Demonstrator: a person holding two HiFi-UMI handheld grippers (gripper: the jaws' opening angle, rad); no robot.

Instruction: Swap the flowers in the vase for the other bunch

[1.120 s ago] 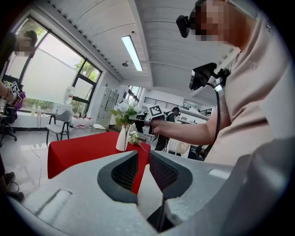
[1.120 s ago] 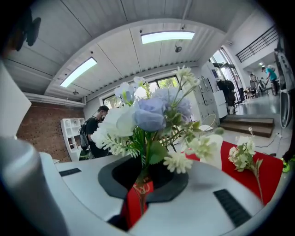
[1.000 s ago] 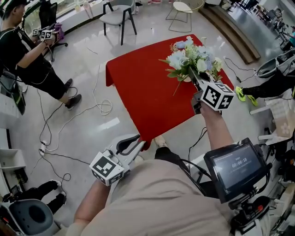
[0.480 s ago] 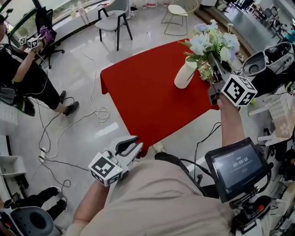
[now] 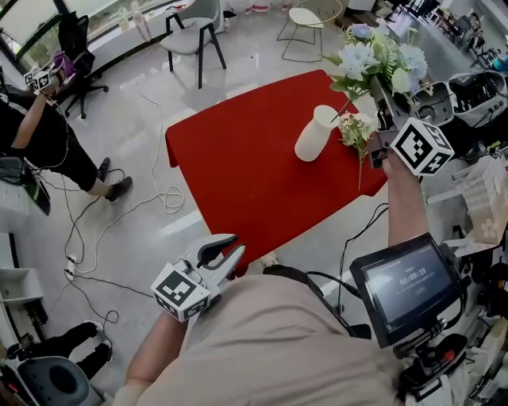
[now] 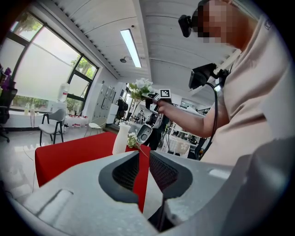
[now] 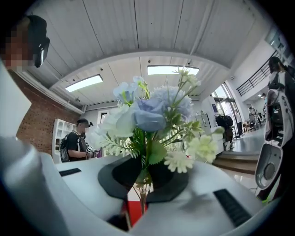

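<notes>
My right gripper is shut on the stems of a blue-and-white flower bunch and holds it in the air above the table's right edge, clear of the vase. In the right gripper view the bunch fills the space just past the right gripper. The white vase stands with nothing in it on the red table. A smaller white bunch lies to the right of the vase. My left gripper hovers near my body off the table's front edge, its jaws a narrow slit apart with nothing between them.
Two chairs stand on the floor beyond the table. A person with grippers is at the far left, and cables trail across the floor. Equipment crowds the right side. A screen hangs at my chest.
My right gripper has drawn the blue-and-white bunch up and to the right, out of the vase, which now shows with nothing in it. The left gripper has shifted only a little.
</notes>
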